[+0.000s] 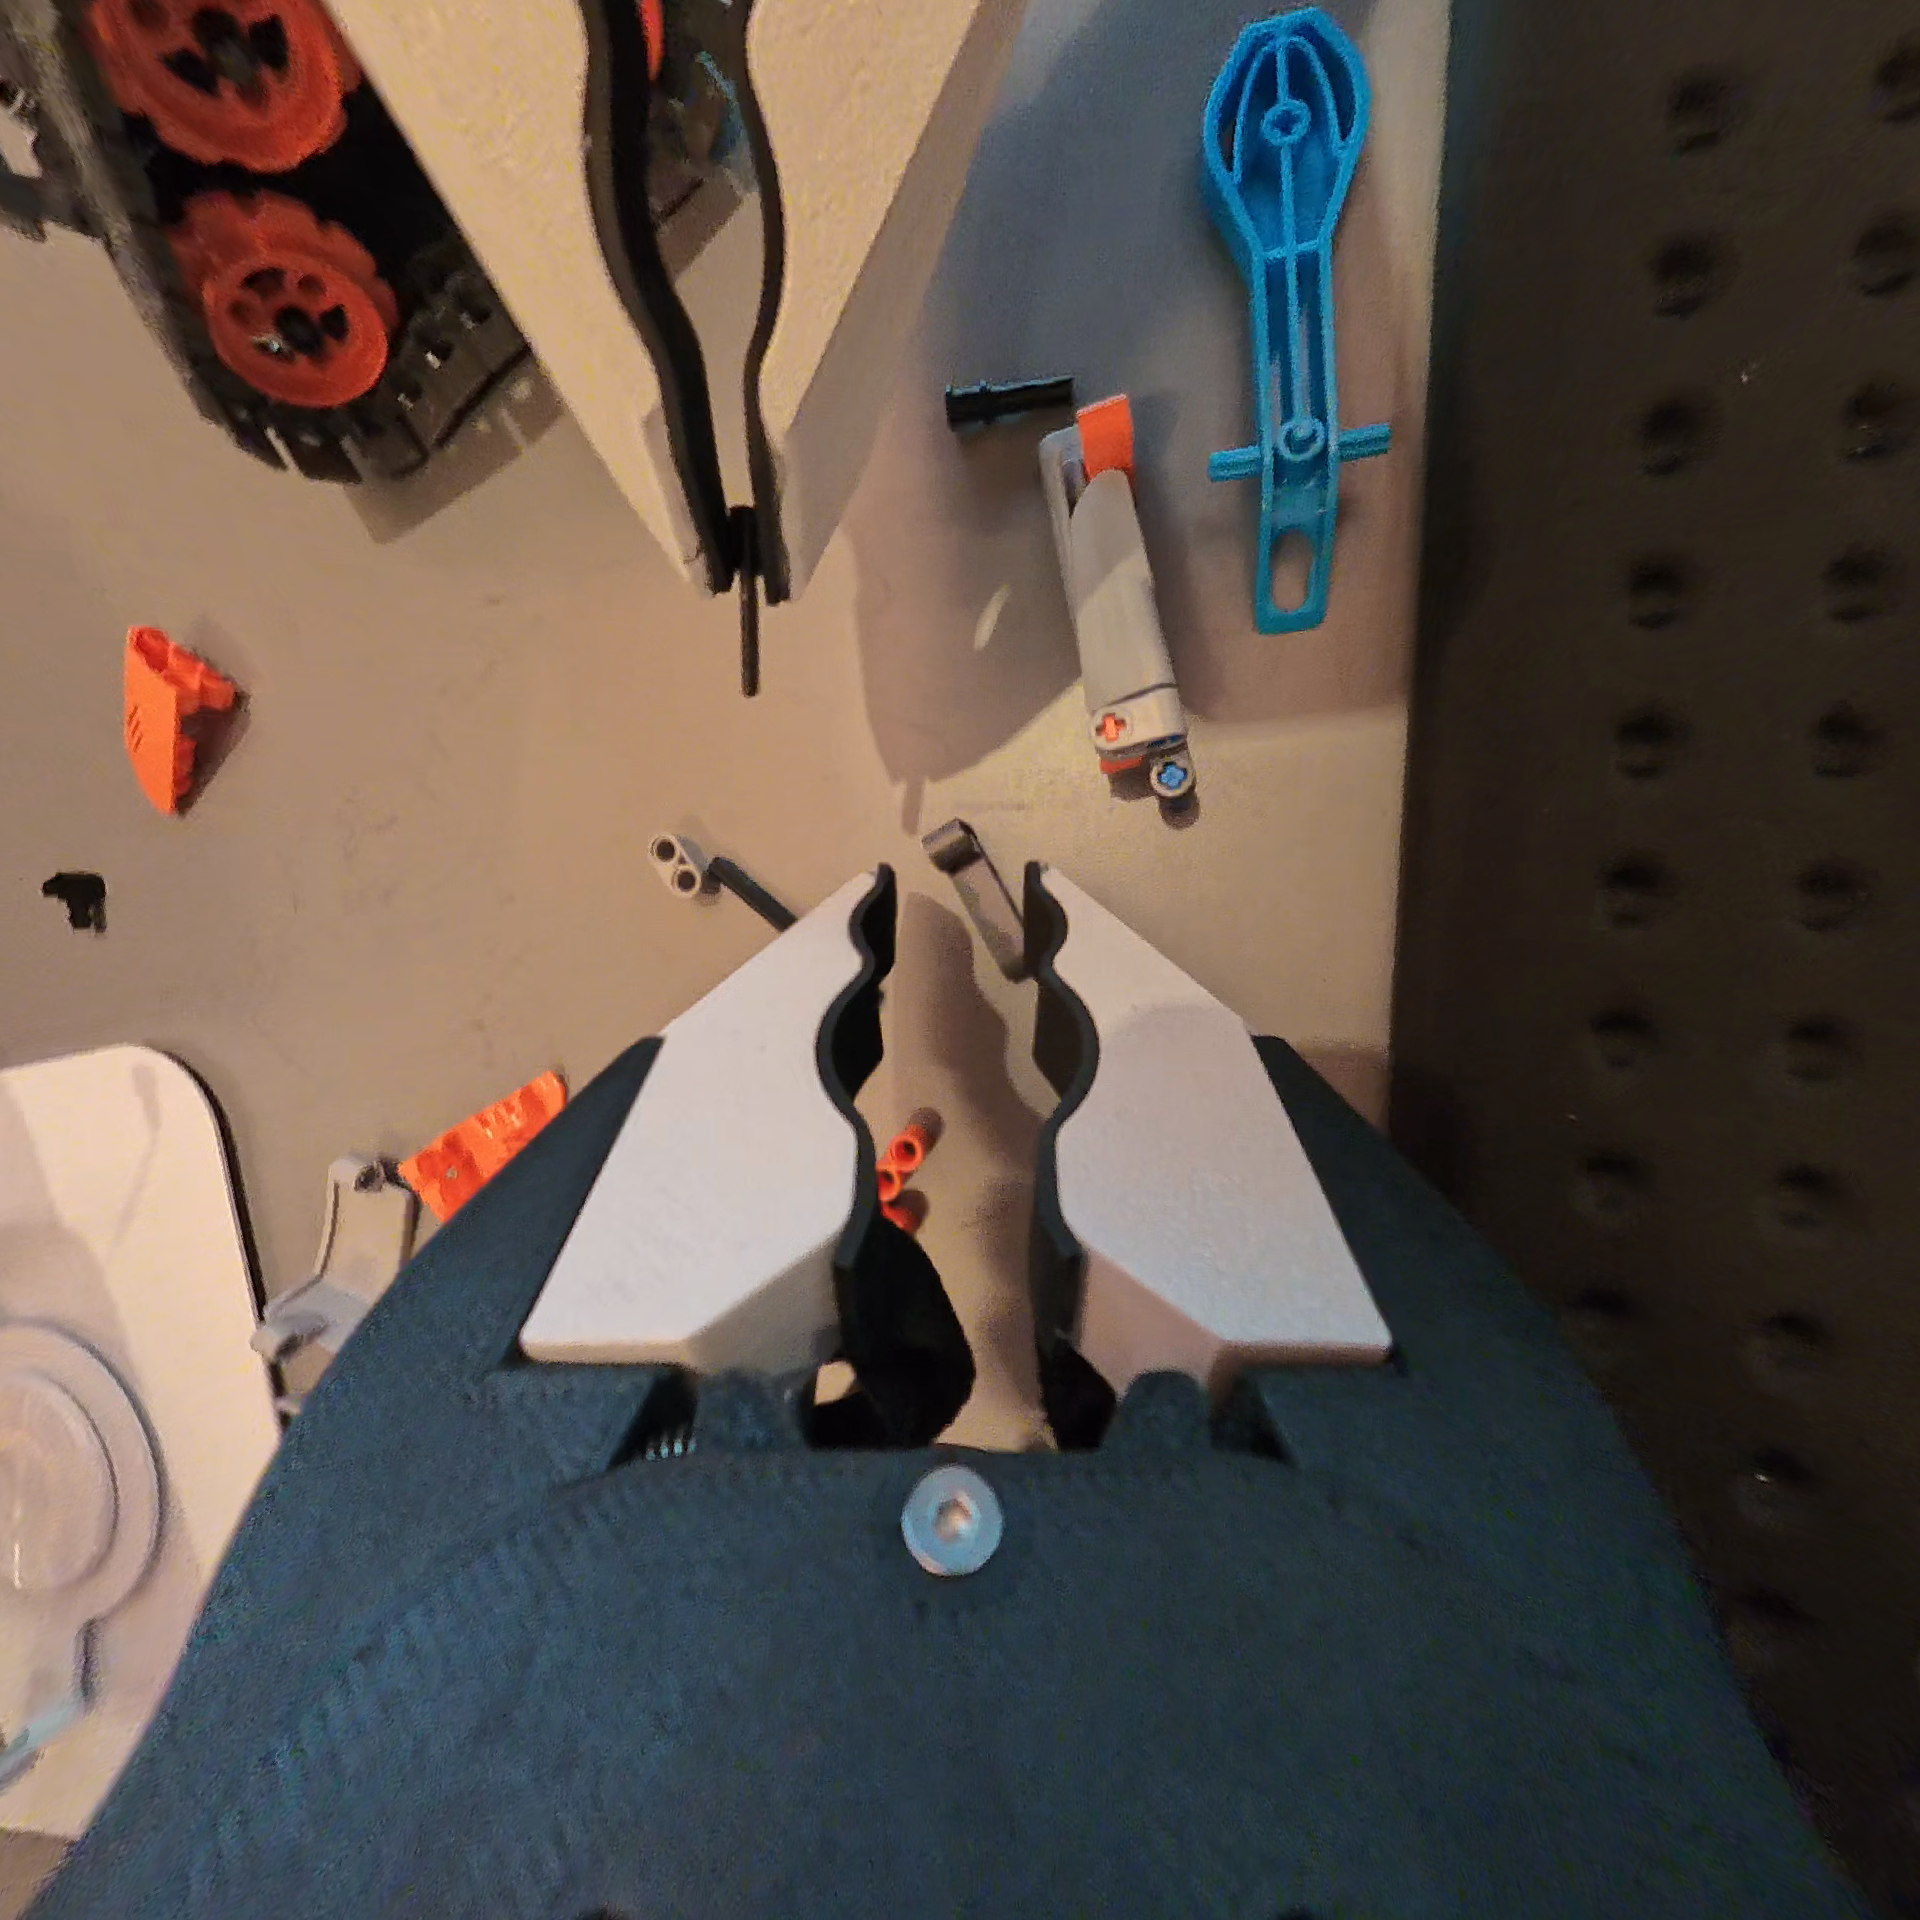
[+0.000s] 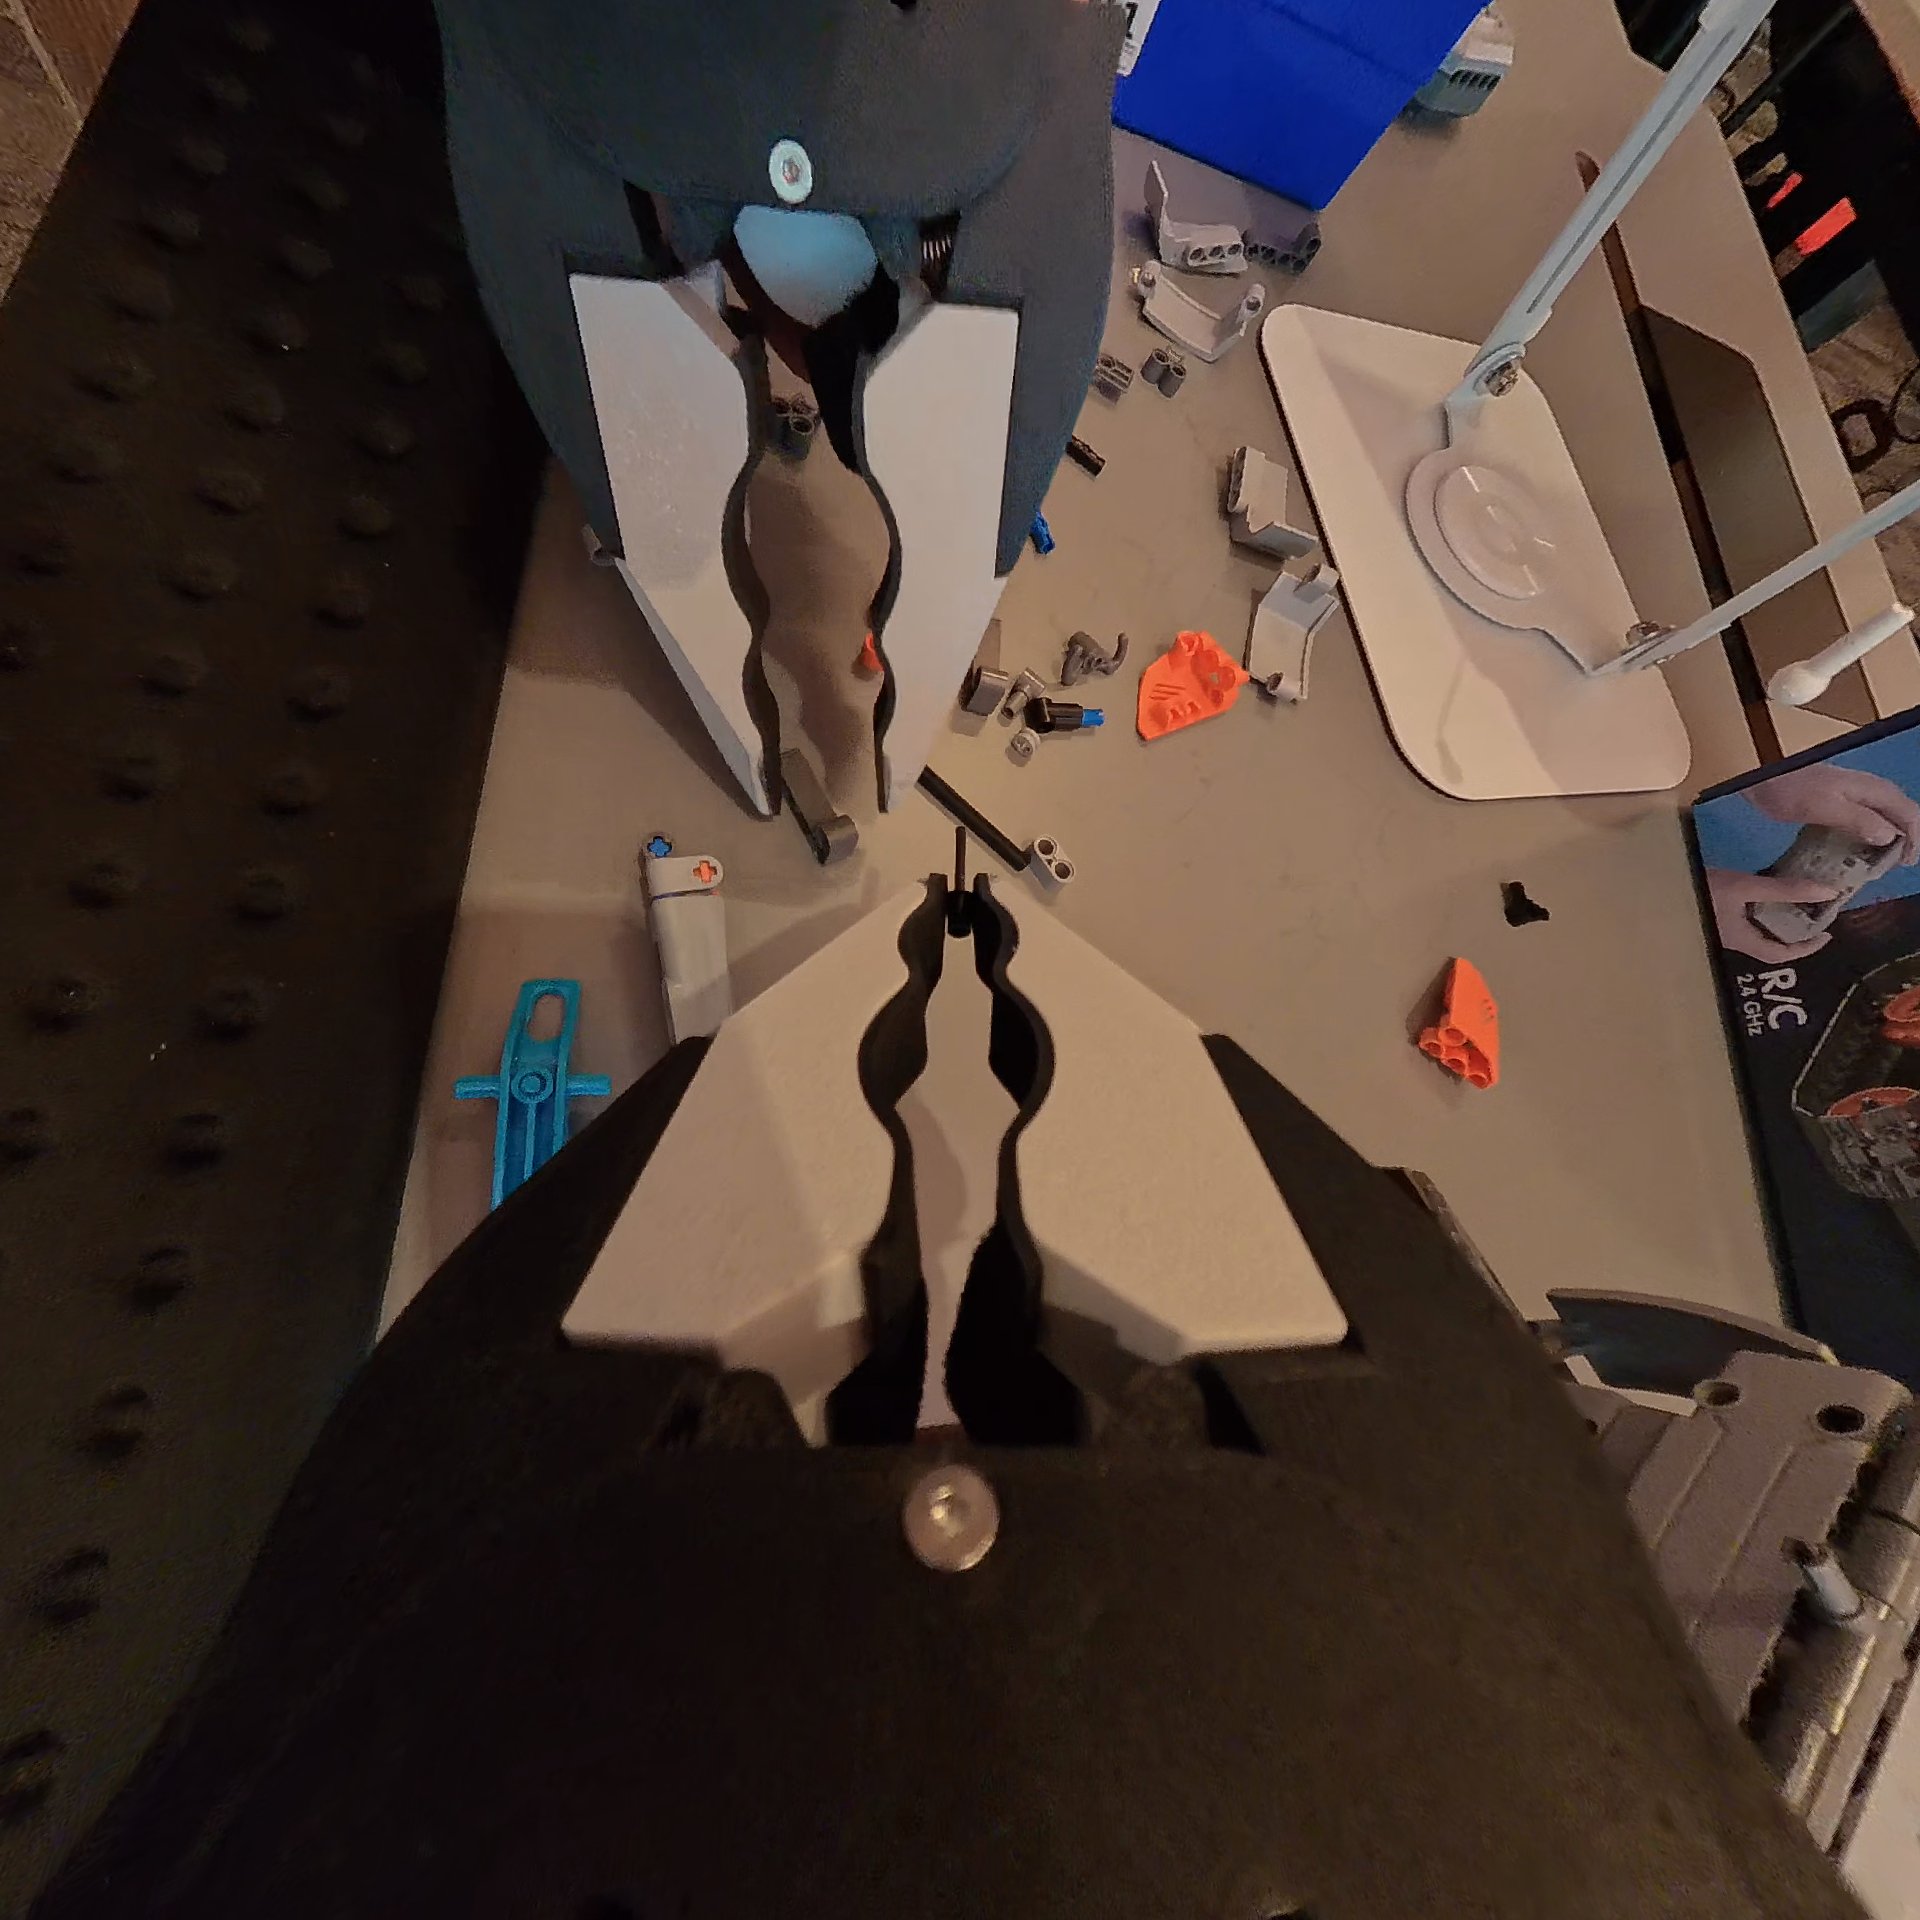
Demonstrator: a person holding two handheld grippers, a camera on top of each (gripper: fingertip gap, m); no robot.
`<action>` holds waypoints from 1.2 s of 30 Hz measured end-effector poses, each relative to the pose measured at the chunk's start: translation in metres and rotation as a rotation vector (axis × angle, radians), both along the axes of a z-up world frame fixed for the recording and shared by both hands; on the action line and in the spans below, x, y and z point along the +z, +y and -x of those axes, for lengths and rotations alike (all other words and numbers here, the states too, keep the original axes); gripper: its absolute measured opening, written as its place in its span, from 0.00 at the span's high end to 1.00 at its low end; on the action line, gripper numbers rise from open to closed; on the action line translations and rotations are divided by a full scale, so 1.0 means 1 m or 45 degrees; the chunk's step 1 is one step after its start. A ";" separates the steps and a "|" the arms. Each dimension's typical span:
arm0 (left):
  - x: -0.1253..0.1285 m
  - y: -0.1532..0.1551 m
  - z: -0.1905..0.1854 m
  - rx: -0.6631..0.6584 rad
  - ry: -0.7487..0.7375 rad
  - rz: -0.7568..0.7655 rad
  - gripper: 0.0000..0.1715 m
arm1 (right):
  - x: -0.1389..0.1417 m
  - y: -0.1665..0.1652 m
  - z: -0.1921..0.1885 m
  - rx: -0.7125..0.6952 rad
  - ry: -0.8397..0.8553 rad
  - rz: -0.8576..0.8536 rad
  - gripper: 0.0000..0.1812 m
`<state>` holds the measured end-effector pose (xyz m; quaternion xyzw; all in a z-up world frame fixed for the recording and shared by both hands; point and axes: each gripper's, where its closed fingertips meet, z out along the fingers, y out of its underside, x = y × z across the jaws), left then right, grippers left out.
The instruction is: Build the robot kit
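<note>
Two claws are working over the table (image 2: 1195, 1039): right claw (image 2: 957, 902) is pinching a thin black axle (image 2: 959, 862); left claw (image 1: 961, 899) is gaping empty, nearest a grey beam (image 1: 977, 894).

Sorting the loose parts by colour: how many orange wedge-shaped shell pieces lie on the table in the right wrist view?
2. One orange wedge lies mid-table beside the grey curved panel near the white tray. The other orange wedge lies farther right, by the printed box. More may be hidden behind the hand-held grippers.
</note>
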<state>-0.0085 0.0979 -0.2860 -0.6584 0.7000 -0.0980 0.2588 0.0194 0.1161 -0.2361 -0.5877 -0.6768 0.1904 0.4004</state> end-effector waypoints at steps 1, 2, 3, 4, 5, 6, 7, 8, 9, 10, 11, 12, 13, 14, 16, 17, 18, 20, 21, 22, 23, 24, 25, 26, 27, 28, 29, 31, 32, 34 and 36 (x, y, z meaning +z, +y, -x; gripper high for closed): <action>-0.002 0.000 -0.001 -0.023 0.019 0.008 0.87 | 0.001 0.000 -0.001 -0.002 0.003 0.000 0.99; -0.004 0.000 -0.001 -0.041 0.040 0.017 0.88 | 0.001 0.001 -0.002 -0.005 0.005 0.001 0.99; -0.006 0.001 -0.002 -0.062 0.058 0.016 0.90 | 0.001 0.001 -0.002 -0.007 0.005 0.003 0.99; -0.008 0.000 -0.002 -0.096 0.075 0.023 0.92 | 0.000 0.001 -0.003 -0.008 0.005 0.007 0.99; -0.009 -0.002 -0.004 -0.138 0.077 0.030 0.93 | 0.000 0.002 -0.004 -0.008 0.004 0.010 0.99; -0.009 -0.006 -0.004 -0.191 0.088 0.031 0.95 | -0.001 0.002 -0.005 -0.009 0.003 0.013 0.99; -0.009 -0.008 -0.005 -0.239 0.101 0.025 0.96 | -0.001 0.002 -0.005 -0.009 0.001 0.016 0.99; -0.009 -0.010 -0.005 -0.285 0.114 0.023 0.96 | -0.002 0.003 -0.006 -0.009 0.001 0.017 0.99; -0.009 -0.013 -0.006 -0.333 0.126 0.023 0.95 | -0.002 0.003 -0.006 -0.010 0.002 0.019 0.99; -0.009 -0.016 -0.006 -0.372 0.131 0.018 0.93 | -0.002 0.003 -0.007 -0.011 0.004 0.020 0.99; -0.008 -0.017 -0.006 -0.388 0.134 0.010 0.90 | -0.001 0.003 -0.007 -0.012 0.004 0.021 0.99; -0.006 -0.017 -0.006 -0.381 0.133 0.005 0.86 | -0.001 0.004 -0.008 -0.014 0.004 0.020 0.99; -0.004 -0.016 -0.006 -0.356 0.119 0.003 0.83 | 0.000 0.004 -0.008 -0.016 0.007 0.021 0.99; -0.001 -0.012 -0.005 -0.313 0.105 -0.017 0.82 | 0.001 0.004 -0.009 -0.015 0.013 0.023 0.99; 0.002 -0.006 0.003 -0.219 0.120 -0.081 0.79 | 0.003 0.003 -0.009 -0.017 0.024 0.026 0.99; 0.005 -0.001 0.007 -0.148 0.113 -0.121 0.79 | 0.004 0.003 -0.009 -0.017 0.027 0.026 0.99; 0.008 0.003 0.011 -0.074 0.103 -0.143 0.80 | 0.004 0.003 -0.009 -0.015 0.030 0.026 0.99; 0.011 0.006 0.018 0.003 0.065 -0.199 0.80 | 0.006 0.002 -0.009 -0.013 0.034 0.027 0.99; 0.013 0.008 0.018 0.040 0.036 -0.222 0.80 | 0.006 0.002 -0.009 -0.012 0.035 0.028 0.99; 0.012 0.005 0.018 0.042 0.022 -0.216 0.80 | 0.005 0.002 -0.009 -0.010 0.033 0.029 0.99; 0.011 0.003 0.017 0.033 0.014 -0.221 0.80 | 0.005 0.001 -0.008 -0.008 0.030 0.030 0.99; 0.009 0.003 0.017 0.039 0.011 -0.229 0.80 | 0.004 0.000 -0.008 -0.006 0.027 0.030 0.99; 0.006 0.003 0.016 0.040 0.011 -0.221 0.80 | 0.004 0.000 -0.007 -0.004 0.025 0.029 0.99; 0.003 0.003 0.015 0.031 0.017 -0.218 0.79 | 0.004 0.000 -0.007 -0.004 0.025 0.030 0.99; 0.000 0.007 0.015 0.028 0.031 -0.244 0.79 | 0.004 0.000 -0.008 -0.005 0.026 0.031 0.99; -0.001 0.010 0.015 0.029 0.046 -0.266 0.80 | 0.004 0.000 -0.008 -0.006 0.026 0.033 0.99; -0.001 0.011 0.013 0.022 0.041 -0.265 0.81 | 0.004 0.000 -0.008 -0.007 0.026 0.037 0.99; 0.000 0.016 0.010 0.011 0.036 -0.279 0.80 | 0.003 0.001 -0.009 -0.008 0.024 0.048 0.99; 0.000 0.020 0.009 0.013 0.043 -0.300 0.81 | 0.002 0.001 -0.009 -0.008 0.021 0.054 0.99; 0.001 0.029 0.006 0.008 0.051 -0.354 0.81 | -0.001 0.001 -0.010 -0.009 0.012 0.067 0.99; 0.001 0.036 0.010 0.037 0.078 -0.386 0.82 | -0.005 0.001 -0.010 -0.012 0.003 0.087 0.99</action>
